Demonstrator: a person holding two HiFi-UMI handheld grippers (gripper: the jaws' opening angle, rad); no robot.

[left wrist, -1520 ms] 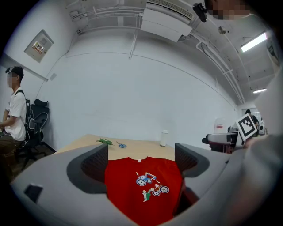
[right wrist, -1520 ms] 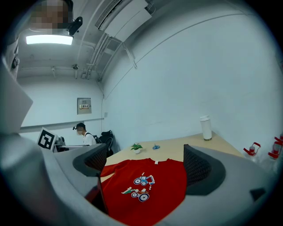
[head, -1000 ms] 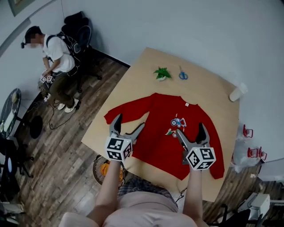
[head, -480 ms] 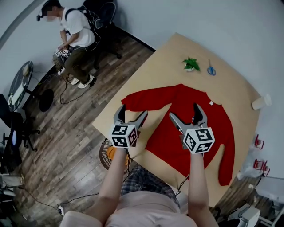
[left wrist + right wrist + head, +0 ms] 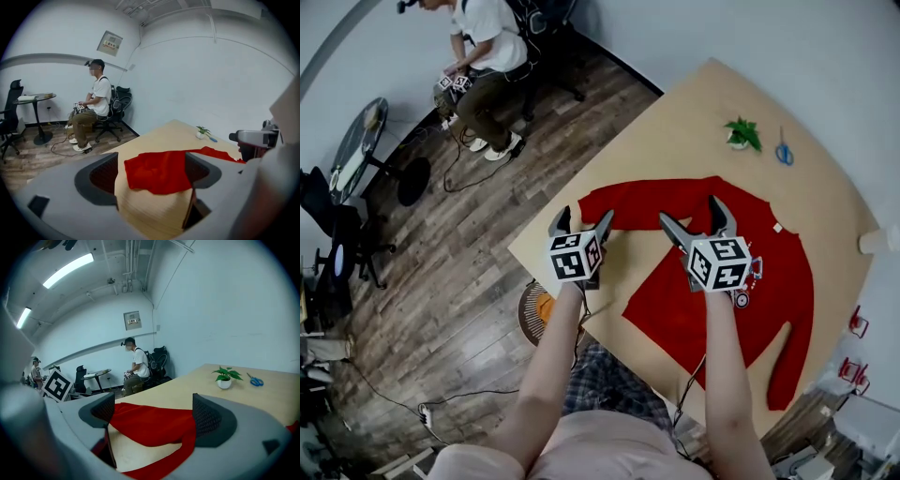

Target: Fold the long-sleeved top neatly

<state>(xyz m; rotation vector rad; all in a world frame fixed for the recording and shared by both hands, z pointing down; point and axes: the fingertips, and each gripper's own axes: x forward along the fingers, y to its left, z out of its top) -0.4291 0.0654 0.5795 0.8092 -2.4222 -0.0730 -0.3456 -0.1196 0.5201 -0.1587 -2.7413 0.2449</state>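
- One small white pot [image 5: 738,142] holds one green plant.
- One red long-sleeved top [image 5: 722,272], soft cloth, lies spread flat on the tan wooden table [image 5: 675,141].
- Two grippers, the left gripper [image 5: 583,218] and the right gripper [image 5: 691,212], are over the top with jaws spread, pinching nothing.
- One pair of blue-handled scissors [image 5: 784,153] lies near the pot.

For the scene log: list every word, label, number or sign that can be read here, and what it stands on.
None can be read.
Wall panel: print too small and blurred.
Red top: chest picture partly hidden by the right gripper, no words legible.
Marker cubes on the left gripper and the right gripper: square patterns, no letters.
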